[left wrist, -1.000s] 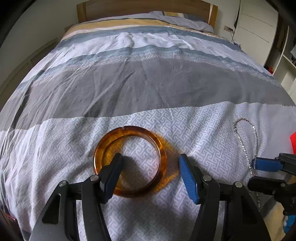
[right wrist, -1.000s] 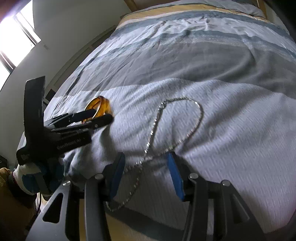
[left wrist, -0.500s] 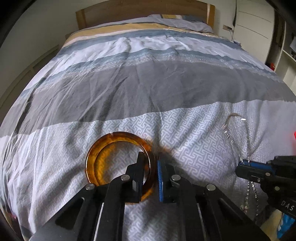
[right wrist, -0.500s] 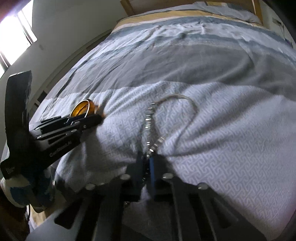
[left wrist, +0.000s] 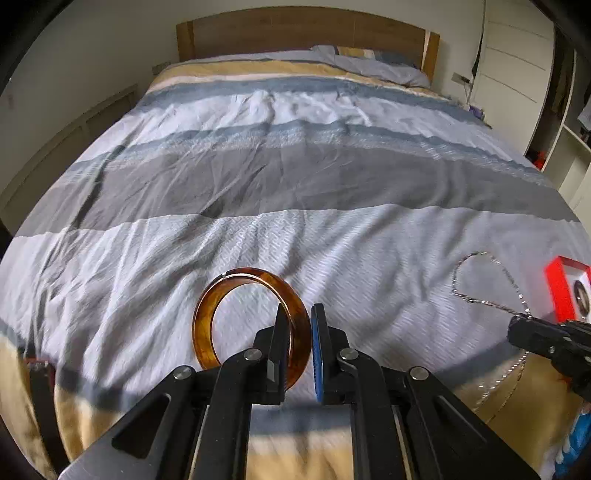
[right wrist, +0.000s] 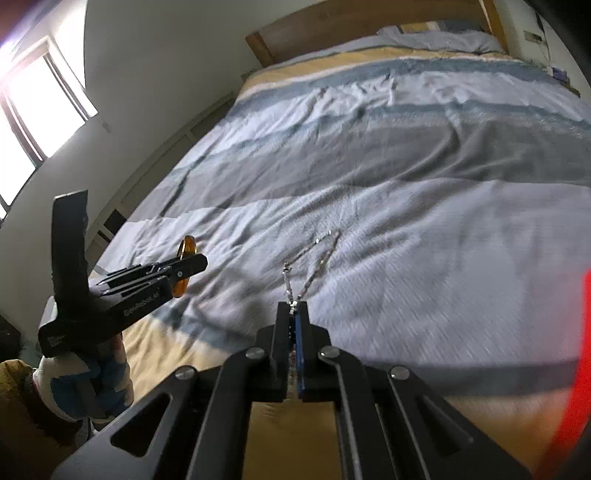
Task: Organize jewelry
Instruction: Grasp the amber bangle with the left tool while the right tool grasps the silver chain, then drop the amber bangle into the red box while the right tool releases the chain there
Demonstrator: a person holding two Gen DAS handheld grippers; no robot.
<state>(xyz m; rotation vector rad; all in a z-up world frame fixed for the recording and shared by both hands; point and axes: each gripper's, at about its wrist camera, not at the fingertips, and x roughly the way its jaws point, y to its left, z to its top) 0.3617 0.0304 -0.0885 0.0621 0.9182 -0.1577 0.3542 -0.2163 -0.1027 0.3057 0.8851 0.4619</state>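
Both pieces of jewelry, flat on the bed a second ago between wide jaws, now hang clear of the cover, each pinched in a clamped gripper. To the left, the left gripper (left wrist: 298,325) is closed on the right side of the amber bangle (left wrist: 207,314), which stands nearly upright above the pale patterned band of the bedspread (left wrist: 295,177); the bangle is a glossy, translucent honey-brown hoop with darker mottling and a thin bright line along its top edge. Its lower right arc is hidden behind the gripper's left finger, and in the right wrist view only a small orange sliver (right wrist: 186,246) shows past the left gripper's side. Further right, the right gripper (right wrist: 293,308) is shut on the silver chain necklace (right wrist: 317,254), a fine sparkling strand whose loop lies out over the bedspread while two lines run back into the jaws; motion blur smears the links, so no clasp can be made out. In the left wrist view the chain (left wrist: 480,280) loops beside a red box (left wrist: 563,288) that is cut off by the frame edge, its contents unclear. Near the cameras the tan foot edge of the bed (left wrist: 280,454) drops away; ahead the bedspread stretches wide and bare up to the pillows and wooden headboard (left wrist: 303,33).
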